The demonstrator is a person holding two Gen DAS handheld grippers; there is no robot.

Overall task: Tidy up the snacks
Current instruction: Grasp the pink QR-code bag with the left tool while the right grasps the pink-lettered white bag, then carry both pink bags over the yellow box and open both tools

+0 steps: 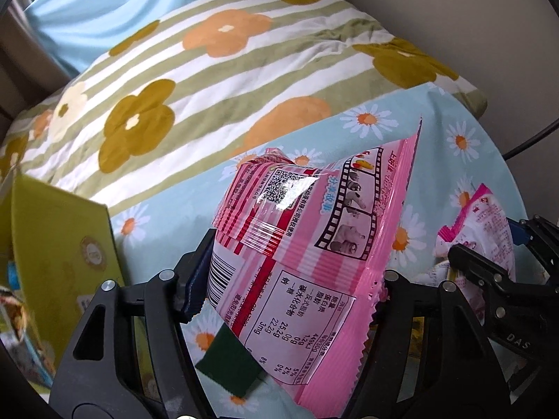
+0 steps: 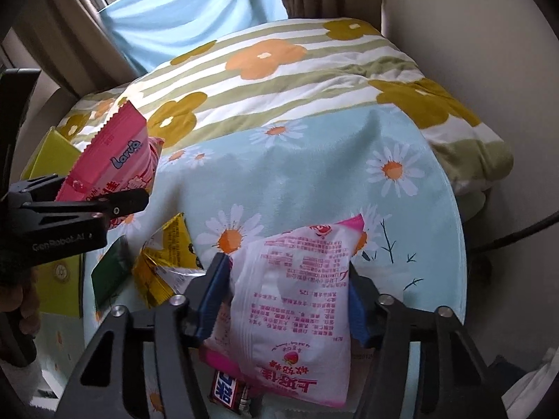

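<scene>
My left gripper (image 1: 290, 272) is shut on a pink striped snack bag (image 1: 314, 244) and holds it above the daisy-print cloth (image 1: 454, 139); the same bag (image 2: 118, 160) and gripper show at the left of the right wrist view. My right gripper (image 2: 290, 300) is shut on a white and pink strawberry snack bag (image 2: 293, 314), also seen at the right of the left wrist view (image 1: 485, 230). A yellow snack packet (image 2: 167, 265), a dark green packet (image 2: 111, 272) and a dark candy bar (image 2: 230, 391) lie on the cloth.
A yellow-green box (image 1: 59, 244) stands open at the left, with packets inside at its lower edge. A striped flower-print quilt (image 2: 297, 70) lies folded behind the cloth. A wall and a black cable (image 2: 517, 234) are at the right.
</scene>
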